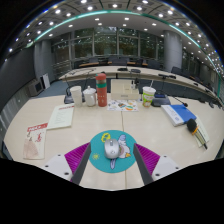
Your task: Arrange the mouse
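Note:
A white mouse (110, 150) lies on a round teal mouse pad (118, 167) on the pale table, near its front edge. The pad bears a cartoon print (123, 150) next to the mouse. My gripper (112, 148) is open. Its left pad (76, 156) and right pad (148, 157) stand at either side of the teal pad, well clear of the mouse. The mouse rests on the pad between the fingers, with a gap at each side.
Beyond the pad stand a red stacked container (101, 88), two white mugs (76, 94), a green cup (148, 95) and small items. Papers (60, 117) and a red-and-white leaflet (36, 140) lie left. A blue booklet (180, 113) and a dark pen (200, 131) lie right.

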{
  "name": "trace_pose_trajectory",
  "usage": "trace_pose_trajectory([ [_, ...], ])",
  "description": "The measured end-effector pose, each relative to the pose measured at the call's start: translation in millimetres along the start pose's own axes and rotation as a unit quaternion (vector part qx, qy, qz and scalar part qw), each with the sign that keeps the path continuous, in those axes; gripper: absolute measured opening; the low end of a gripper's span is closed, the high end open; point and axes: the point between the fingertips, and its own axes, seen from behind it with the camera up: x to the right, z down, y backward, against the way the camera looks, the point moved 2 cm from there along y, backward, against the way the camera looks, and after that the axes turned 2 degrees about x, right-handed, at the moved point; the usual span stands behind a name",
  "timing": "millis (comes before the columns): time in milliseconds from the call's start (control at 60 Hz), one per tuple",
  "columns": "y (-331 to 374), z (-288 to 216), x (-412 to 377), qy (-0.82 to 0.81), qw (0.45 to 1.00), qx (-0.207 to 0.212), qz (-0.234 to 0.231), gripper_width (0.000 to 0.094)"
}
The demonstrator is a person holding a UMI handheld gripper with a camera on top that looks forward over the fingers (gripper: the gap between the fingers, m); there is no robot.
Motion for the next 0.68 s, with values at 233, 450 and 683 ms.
trace_pose_trajectory([
  [233,126.4,-1.2,-0.7,0.002,0.999,0.039,0.019,0.0861],
  [450,204.7,33.6,1.3,-0.008,0.998,0.045,0.033,0.0855],
  [683,239.4,49.7,-3.3,-0.015,0.998,0.050,0.025,0.0863],
])
